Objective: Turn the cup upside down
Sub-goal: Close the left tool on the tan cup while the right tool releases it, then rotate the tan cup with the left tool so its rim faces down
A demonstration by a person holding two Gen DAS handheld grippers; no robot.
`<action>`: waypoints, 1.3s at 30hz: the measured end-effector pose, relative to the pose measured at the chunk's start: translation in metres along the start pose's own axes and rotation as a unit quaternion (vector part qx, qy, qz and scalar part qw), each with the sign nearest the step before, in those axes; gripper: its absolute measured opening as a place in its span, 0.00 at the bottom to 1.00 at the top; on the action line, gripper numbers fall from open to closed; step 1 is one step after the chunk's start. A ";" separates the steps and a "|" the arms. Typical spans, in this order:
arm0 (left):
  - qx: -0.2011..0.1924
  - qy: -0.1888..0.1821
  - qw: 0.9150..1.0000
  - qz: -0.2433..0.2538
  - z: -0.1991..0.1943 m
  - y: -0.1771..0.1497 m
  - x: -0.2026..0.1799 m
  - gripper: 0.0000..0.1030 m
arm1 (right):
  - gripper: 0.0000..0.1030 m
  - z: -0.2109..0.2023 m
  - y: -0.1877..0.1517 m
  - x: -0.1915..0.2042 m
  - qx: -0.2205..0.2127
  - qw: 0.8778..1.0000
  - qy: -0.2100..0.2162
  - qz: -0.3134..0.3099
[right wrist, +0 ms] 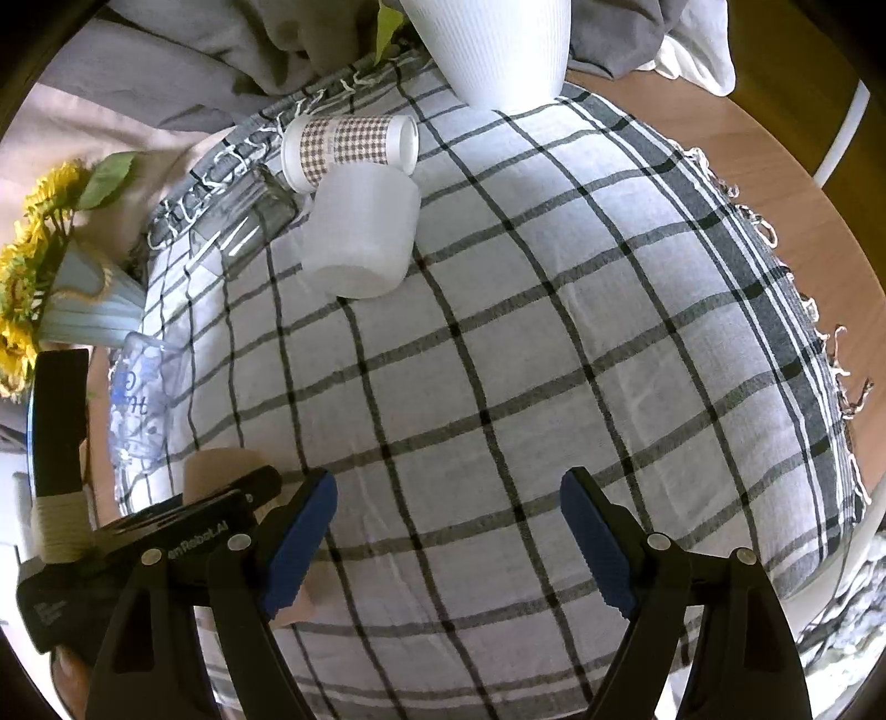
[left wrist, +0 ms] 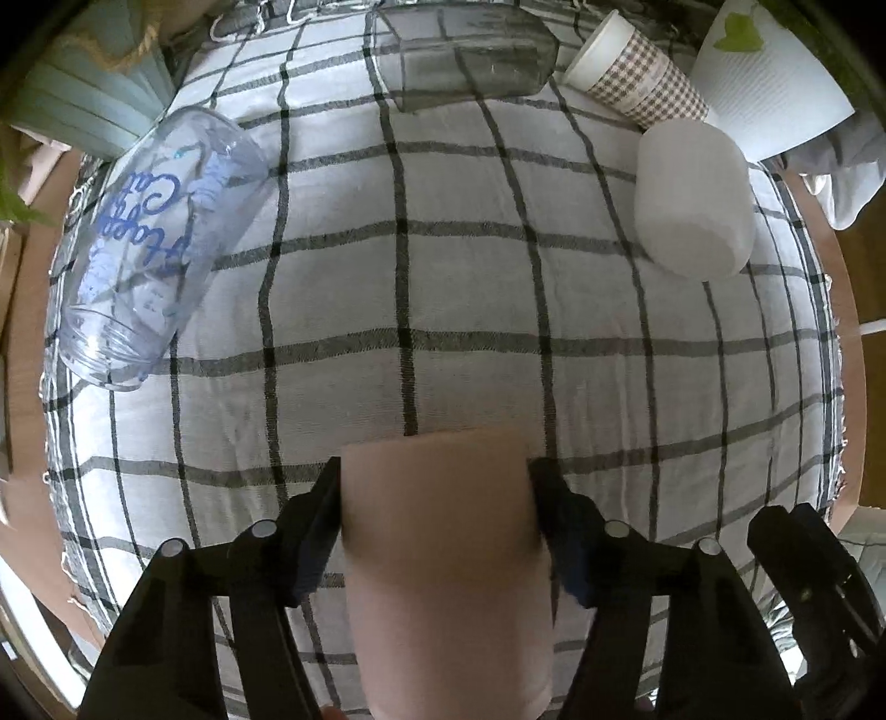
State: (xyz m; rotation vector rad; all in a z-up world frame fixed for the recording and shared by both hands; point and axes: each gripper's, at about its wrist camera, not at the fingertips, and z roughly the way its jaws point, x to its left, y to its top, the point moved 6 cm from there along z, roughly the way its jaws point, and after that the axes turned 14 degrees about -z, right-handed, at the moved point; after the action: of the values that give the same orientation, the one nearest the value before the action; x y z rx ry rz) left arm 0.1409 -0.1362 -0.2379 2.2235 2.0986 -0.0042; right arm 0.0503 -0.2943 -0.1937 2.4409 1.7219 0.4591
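Observation:
My left gripper is shut on a plain beige cup, its two black fingers pressed on the cup's sides above the checked cloth. The cup's flat end points away from the camera; its other end is hidden. In the right wrist view a part of the beige cup shows at the lower left behind the left gripper's body. My right gripper is open and empty, its blue pads apart above the cloth.
On the cloth lie a clear glass with blue lettering, a grey glass, a checked paper cup and a white frosted cup. A white ribbed pot and a vase of sunflowers stand at the far edge.

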 end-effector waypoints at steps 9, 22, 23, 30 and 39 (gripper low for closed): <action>-0.044 -0.006 0.999 -0.020 -0.024 0.014 0.000 0.63 | 0.80 -0.012 0.009 -0.005 -0.021 1.000 0.001 -0.002; -0.104 -0.012 0.994 -0.026 -0.049 0.027 -0.003 0.63 | 0.80 -0.033 0.025 -0.003 -0.059 0.998 0.004 -0.014; -0.106 -0.013 0.994 -0.025 -0.049 0.026 -0.005 0.63 | 0.80 -0.033 0.024 -0.004 -0.059 0.998 0.004 -0.014; -0.116 -0.021 0.993 -0.026 -0.060 0.003 -0.003 0.62 | 0.80 -0.036 0.018 -0.006 -0.056 0.998 0.002 -0.027; -0.116 -0.026 0.993 -0.020 -0.068 -0.028 -0.003 0.62 | 0.80 -0.035 0.008 -0.010 -0.042 0.998 0.002 -0.038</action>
State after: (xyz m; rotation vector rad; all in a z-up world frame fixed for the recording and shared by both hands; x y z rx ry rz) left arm 0.1091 -0.1329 -0.1716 2.0257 2.0027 0.1693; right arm 0.0432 -0.3085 -0.1603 2.3094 1.7529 0.5184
